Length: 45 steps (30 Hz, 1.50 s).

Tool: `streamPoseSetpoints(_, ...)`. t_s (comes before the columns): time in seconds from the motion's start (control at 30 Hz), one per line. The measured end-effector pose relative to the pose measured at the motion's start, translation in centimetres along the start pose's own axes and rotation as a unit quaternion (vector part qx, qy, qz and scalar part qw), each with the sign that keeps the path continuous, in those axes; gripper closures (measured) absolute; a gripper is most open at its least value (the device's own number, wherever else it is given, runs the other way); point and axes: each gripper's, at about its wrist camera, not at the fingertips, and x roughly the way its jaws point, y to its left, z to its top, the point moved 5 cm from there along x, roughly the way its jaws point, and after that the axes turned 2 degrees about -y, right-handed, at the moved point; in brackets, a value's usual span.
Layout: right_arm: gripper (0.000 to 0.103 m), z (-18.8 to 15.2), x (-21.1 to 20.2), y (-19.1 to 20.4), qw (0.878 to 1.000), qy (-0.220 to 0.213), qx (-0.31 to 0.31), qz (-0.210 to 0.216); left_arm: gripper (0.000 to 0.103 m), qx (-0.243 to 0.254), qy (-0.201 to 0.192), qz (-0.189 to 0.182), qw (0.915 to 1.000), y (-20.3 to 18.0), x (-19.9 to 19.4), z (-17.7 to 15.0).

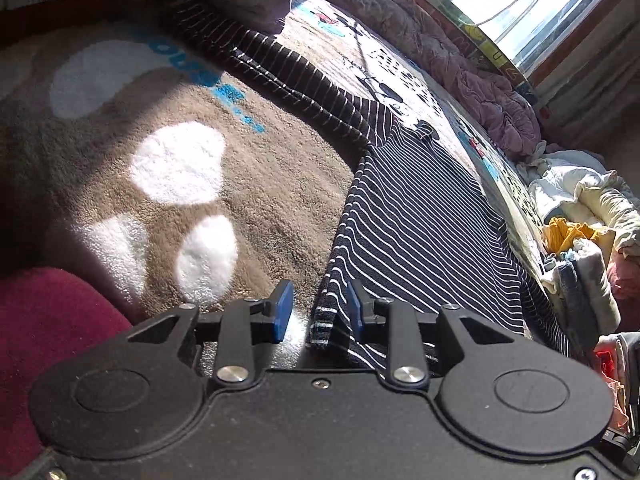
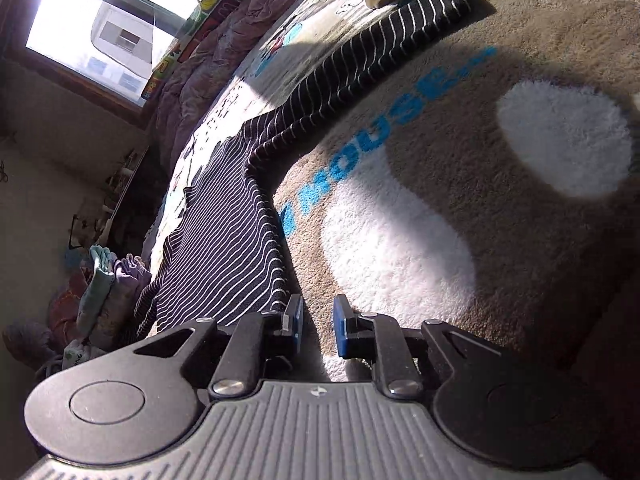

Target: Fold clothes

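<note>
1. Carpet (image 1: pixel 260 208) filled the left of the left wrist view: tan pile, white patches, blue lettering, with a dark red fabric (image 1: pixel 52 320) at the lower left corner.
2. Left gripper (image 1: pixel 318 310) sat low in that view, blue pads (image 1: pixel 283 310) parted. The striped shirt's hem corner lay in the gap, nearer the right pad; no pad visibly pressed on it.
3. Striped shirt (image 1: pixel 420 232), dark with thin white lines, lay flat on the carpet, one sleeve (image 1: pixel 280 72) running away toward the upper left.
4. Right of the shirt were a patterned mat (image 1: pixel 420 92), a crumpled pink quilt (image 1: pixel 480 80) and a heap of mixed clothes (image 1: pixel 580 220) at the far right.
5. In the right wrist view, a window (image 2: pixel 100 40) and a clothes pile (image 2: pixel 100 280) were at the left.
6. The shirt (image 2: pixel 224 240) ran up the left-centre; its edge ended just beside the left-hand pad (image 2: pixel 294 320).
7. Right gripper (image 2: pixel 318 328) had its pads slightly apart, only bare carpet (image 2: pixel 520 260) between them, nothing pinched.
</note>
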Motion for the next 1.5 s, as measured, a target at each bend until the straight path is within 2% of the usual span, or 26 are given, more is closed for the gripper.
streamPoseSetpoints(0.03,0.083,0.6,-0.1,0.4,1.0,-0.008,-0.018,-0.003,0.054,0.007,0.001,-0.006,1.0,-0.3,0.2,0.4)
streamPoseSetpoints(0.13,0.083,2.7,0.3,1.6,0.998,-0.02,-0.066,-0.007,0.054,0.026,0.01,-0.025,0.9993,-1.4,1.0,1.7)
streamPoseSetpoints(0.27,0.067,5.5,2.3,3.3,0.992,-0.019,-0.127,-0.014,0.053,0.064,0.023,-0.043,0.9967,-3.0,2.7,3.4)
streamPoseSetpoints(0.37,0.066,7.4,4.8,5.0,0.984,-0.014,-0.176,-0.02,0.053,0.107,0.03,-0.041,0.993,-4.0,4.5,4.9)
streamPoseSetpoints(0.43,0.065,8.8,6.5,6.2,0.977,-0.013,-0.21,-0.026,0.052,0.149,0.034,-0.046,0.9872,-5.1,6.4,6.4)
streamPoseSetpoints(0.63,0.051,13.5,12.1,10.0,0.96,-0.017,-0.277,-0.031,0.051,0.259,0.047,-0.054,0.9632,-8.5,13.4,11.2)
streamPoseSetpoints(0.83,0.038,17.0,18.9,13.8,0.945,0.0,-0.327,-0.021,0.051,0.327,0.069,-0.069,0.9401,-11.8,21.4,14.8)
streamPoseSetpoints(0.9,0.033,17.4,21.6,14.6,0.94,0.016,-0.34,-0.019,0.051,0.332,0.079,-0.073,0.9372,-12.3,23.6,15.5)
streamPoseSetpoints(0.97,0.033,17.5,24.7,14.9,0.937,0.039,-0.347,-0.021,0.05,0.336,0.088,-0.071,0.9351,-12.3,25.8,16.2)
streamPoseSetpoints(1.07,0.033,17.5,27.9,14.5,0.935,0.065,-0.349,-0.023,0.05,0.311,0.106,-0.09,0.9401,-12.0,28.3,17.3)
streamPoseSetpoints(1.13,0.04,17.2,28.9,13.9,0.936,0.088,-0.341,-0.01,0.05,0.292,0.122,-0.103,0.943,-12.0,29.6,17.6)
streamPoseSetpoints(1.17,0.062,17.0,29.4,13.6,0.936,0.099,-0.336,-0.003,0.051,0.288,0.13,-0.111,0.9423,-12.1,30.1,17.6)
streamPoseSetpoints(1.2,0.088,17.0,29.5,13.3,0.939,0.105,-0.329,0.004,0.053,0.292,0.135,-0.119,0.9394,-12.4,30.4,17.5)
streamPoseSetpoints(1.23,0.09,17.0,29.4,12.9,0.942,0.106,-0.317,0.012,0.078,0.297,0.139,-0.128,0.9359,-12.7,30.8,17.4)
streamPoseSetpoints(1.27,0.091,17.3,29.0,12.6,0.946,0.101,-0.307,0.016,0.091,0.302,0.141,-0.132,0.9337,-13.2,31.0,17.5)
streamPoseSetpoints(1.33,0.092,18.4,27.5,12.5,0.955,0.071,-0.289,0.02,0.094,0.316,0.127,-0.146,0.9288,-14.6,30.8,18.1)
streamPoseSetpoints(1.43,0.092,20.5,25.7,12.7,0.959,0.027,-0.281,0.017,0.094,0.301,0.106,-0.16,0.934,-15.9,31.0,19.5)
streamPoseSetpoints(1.5,0.092,21.5,26.5,12.4,0.96,0.023,-0.28,-0.006,0.093,0.297,0.107,-0.141,0.9383,-15.9,32.4,19.6)
